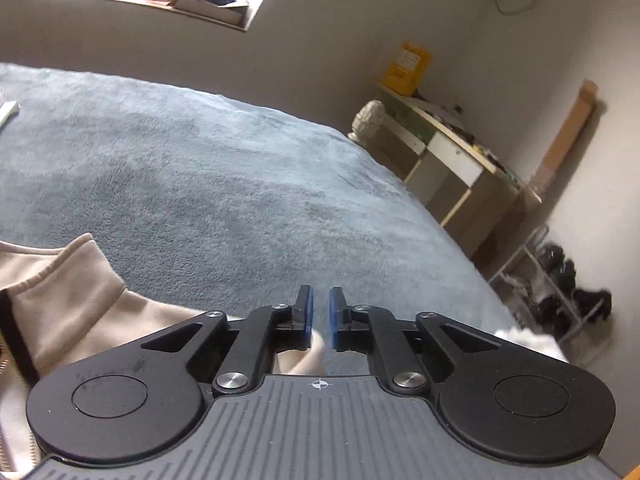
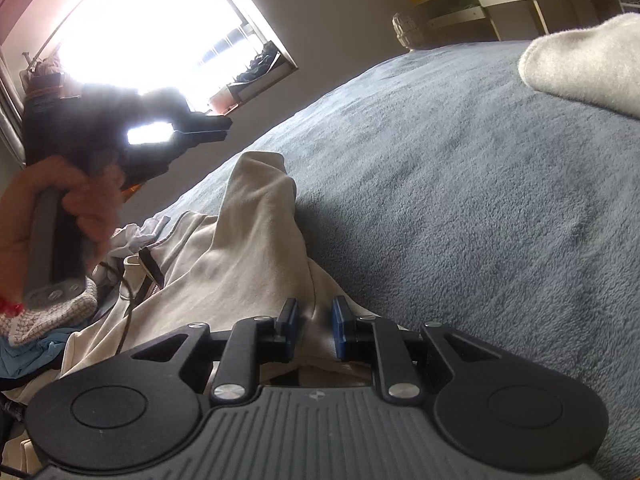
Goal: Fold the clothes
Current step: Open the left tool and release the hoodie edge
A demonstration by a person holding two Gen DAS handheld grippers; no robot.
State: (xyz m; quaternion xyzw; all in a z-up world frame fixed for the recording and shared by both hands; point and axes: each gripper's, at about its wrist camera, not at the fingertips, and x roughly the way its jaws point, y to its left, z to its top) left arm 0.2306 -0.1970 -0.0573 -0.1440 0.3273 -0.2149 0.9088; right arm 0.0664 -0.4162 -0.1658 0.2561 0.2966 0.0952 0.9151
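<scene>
A beige zip-up jacket [image 2: 240,260] lies crumpled on the blue-grey blanket [image 2: 440,200], with one part standing up in a peak. My right gripper [image 2: 314,312] is shut on a fold of the jacket at its near edge, and the cloth runs up between the blue pads. My left gripper [image 1: 320,304] hovers above the blanket [image 1: 200,160], just right of the jacket's ribbed hem [image 1: 72,292]. Its pads stand a narrow gap apart with nothing between them. In the right wrist view the left gripper [image 2: 224,128] is blurred, held up in a hand [image 2: 80,208] at the upper left.
A pale folded garment [image 2: 580,64] lies at the far right of the bed. Mixed clothes [image 2: 40,332] are heaped left of the jacket. A dresser [image 1: 460,168] and a shoe rack [image 1: 560,292] stand past the bed's right edge. A bright window [image 2: 160,40] is behind.
</scene>
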